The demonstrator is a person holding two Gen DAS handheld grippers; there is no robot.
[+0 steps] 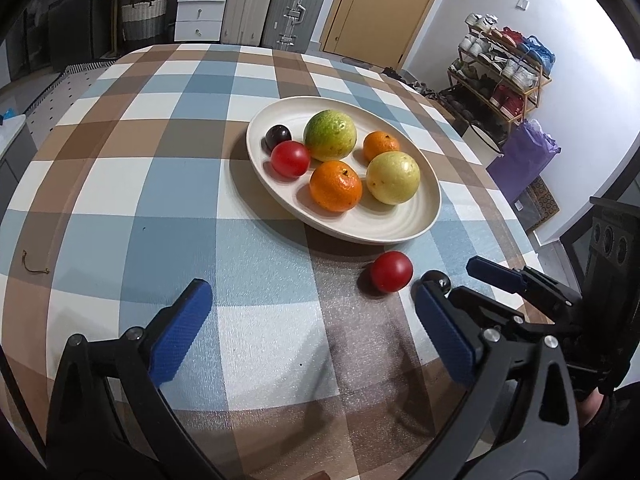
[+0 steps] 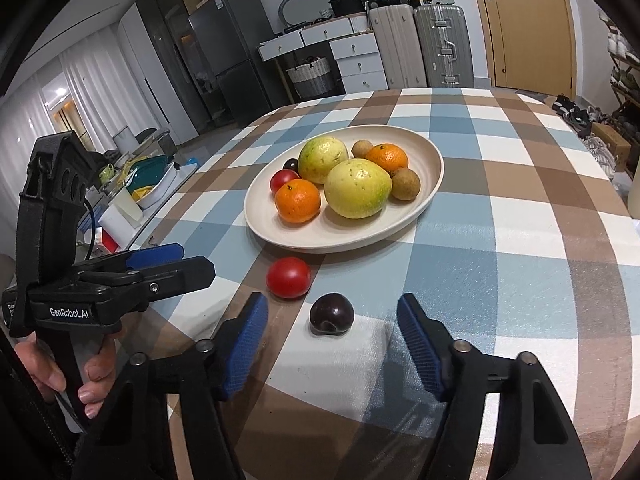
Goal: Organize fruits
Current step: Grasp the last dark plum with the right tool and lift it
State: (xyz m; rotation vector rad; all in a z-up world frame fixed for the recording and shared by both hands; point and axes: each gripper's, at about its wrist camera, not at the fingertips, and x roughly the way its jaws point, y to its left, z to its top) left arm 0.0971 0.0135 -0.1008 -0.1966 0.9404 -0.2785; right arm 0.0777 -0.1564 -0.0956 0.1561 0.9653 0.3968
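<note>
A cream plate (image 1: 400, 224) (image 2: 340, 236) on the checked table holds two guavas, two oranges, a red tomato, a dark plum and small brown fruits. A loose red tomato (image 1: 391, 271) (image 2: 289, 277) and a loose dark plum (image 2: 332, 314) (image 1: 437, 280) lie on the cloth just in front of the plate. My right gripper (image 2: 332, 342) is open, its blue pads on either side of the plum, not touching it; it also shows in the left wrist view (image 1: 452, 280). My left gripper (image 1: 312, 316) is open and empty above the cloth, left of the tomato, and shows in the right wrist view (image 2: 192, 260).
The round table with checked cloth (image 1: 160, 184) drops off at the left and far edges. A shoe rack (image 1: 500, 76) and purple bag (image 1: 524, 152) stand right of the table. Drawers and suitcases (image 2: 420, 48) stand behind. A cluttered counter (image 2: 136, 176) lies to the left.
</note>
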